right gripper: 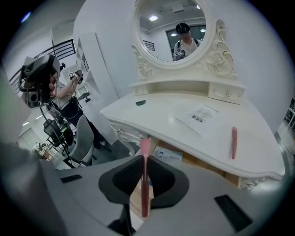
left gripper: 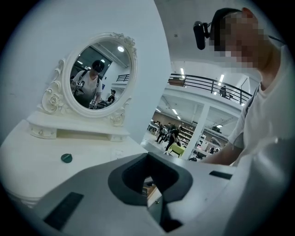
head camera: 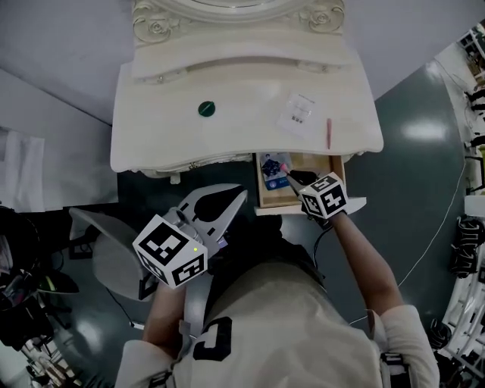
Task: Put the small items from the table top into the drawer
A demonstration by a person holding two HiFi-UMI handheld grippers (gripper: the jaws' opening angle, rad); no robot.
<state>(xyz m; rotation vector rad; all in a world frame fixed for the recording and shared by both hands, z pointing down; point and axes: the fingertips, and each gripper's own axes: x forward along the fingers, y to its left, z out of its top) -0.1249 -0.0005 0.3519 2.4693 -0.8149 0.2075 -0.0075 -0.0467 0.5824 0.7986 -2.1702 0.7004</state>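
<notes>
mirror (head camera: 227,6): cut by top edge | drawer (head camera: 317,161): back under table (head camera: 151,129), part behind right gripper (head camera: 294,176) | stick (head camera: 284,168): mostly behind gripper | box (head camera: 270,178): partly covered, print unreadable | packet (head camera: 297,114): print too small | green item (head camera: 206,108): too small to identify

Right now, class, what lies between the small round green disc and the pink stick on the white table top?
A flat clear labelled packet, nearer the pink stick; the head view shows it.
</notes>
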